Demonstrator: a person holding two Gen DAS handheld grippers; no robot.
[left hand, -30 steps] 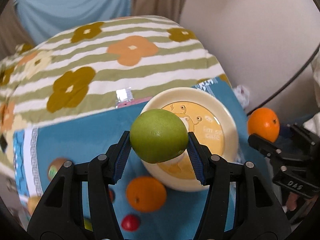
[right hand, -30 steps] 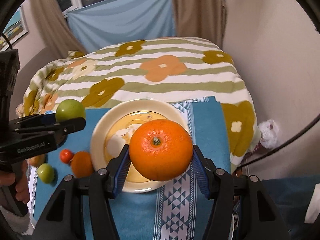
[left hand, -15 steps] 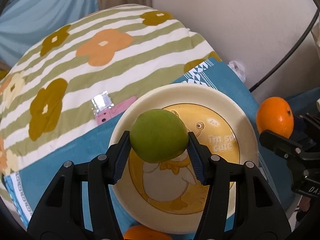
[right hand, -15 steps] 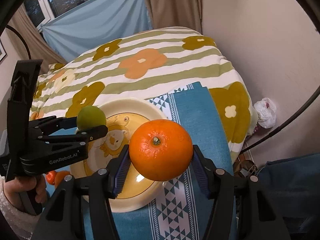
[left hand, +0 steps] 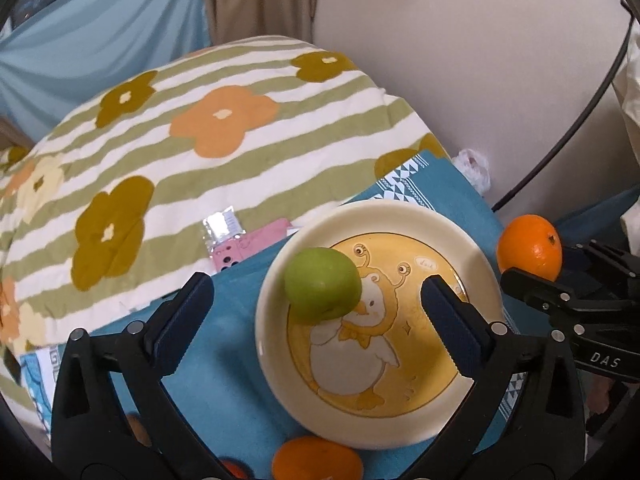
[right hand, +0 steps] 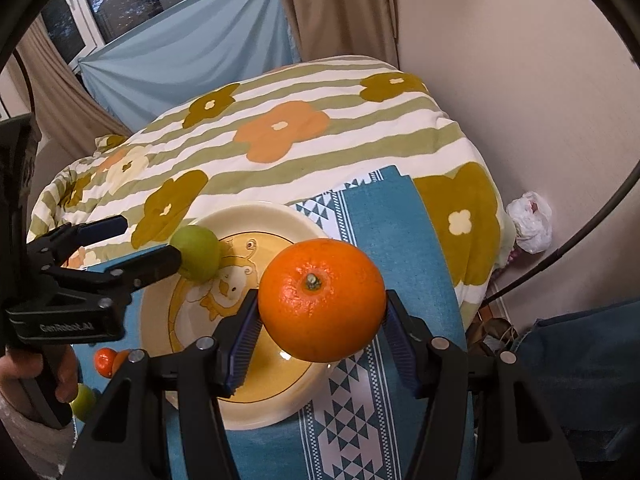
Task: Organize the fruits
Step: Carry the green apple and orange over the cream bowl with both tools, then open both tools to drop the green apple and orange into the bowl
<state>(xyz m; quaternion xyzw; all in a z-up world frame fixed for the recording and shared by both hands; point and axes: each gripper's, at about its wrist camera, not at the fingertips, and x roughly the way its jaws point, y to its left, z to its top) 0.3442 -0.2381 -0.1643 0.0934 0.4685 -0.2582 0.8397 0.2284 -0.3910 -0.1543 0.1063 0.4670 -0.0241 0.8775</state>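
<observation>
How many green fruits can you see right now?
2. One green fruit is at the plate's left edge; a second green fruit lies on the blue cloth beside the left hand. More may be hidden.

Plate [left hand: 472, 240]: glazed ceramic look, glossy, cream rim, printed yellow centre. Green fruit [left hand: 322, 283]: smooth skin, low sheen. Orange [right hand: 322, 300]: pitted peel, shiny. Left gripper [left hand: 316, 312] and right gripper [right hand: 320, 332]: matt black plastic bodies, small bright metal pins, ribbed blue pads [right hand: 242, 334] that look rubbery. Blue cloth [right hand: 384, 232]: flat woven, matt. Striped flower blanket [left hand: 224, 152]: soft fleecy nap, matt. Small packet [left hand: 222, 226]: crinkled silvery foil.
</observation>
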